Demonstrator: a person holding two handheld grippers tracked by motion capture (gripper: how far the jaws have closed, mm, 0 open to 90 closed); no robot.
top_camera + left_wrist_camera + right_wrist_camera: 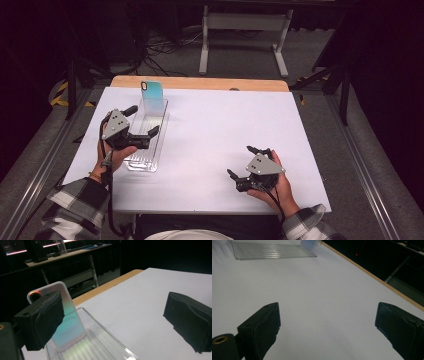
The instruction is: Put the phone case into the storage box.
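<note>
Iridescent phone case [151, 91] upright in ribbed clear tray [148, 145]; left gripper [145, 122] and right gripper [241, 161] fingers released, empty.

A: What surrounds the counter [215, 115]?

B: Grey carpeted floor [310, 50] on every side, the room dark at the edges. At twelve o'clock stands a white metal frame [245, 30] on two legs, with black cables [160, 50] strewn at eleven.

A: And the counter itself?

B: A white top with a bare wooden strip [200, 83] along its far edge. Yellow-black tape [61, 95] marks the floor at nine o'clock, and metal rails [367, 180] run past three.
</note>
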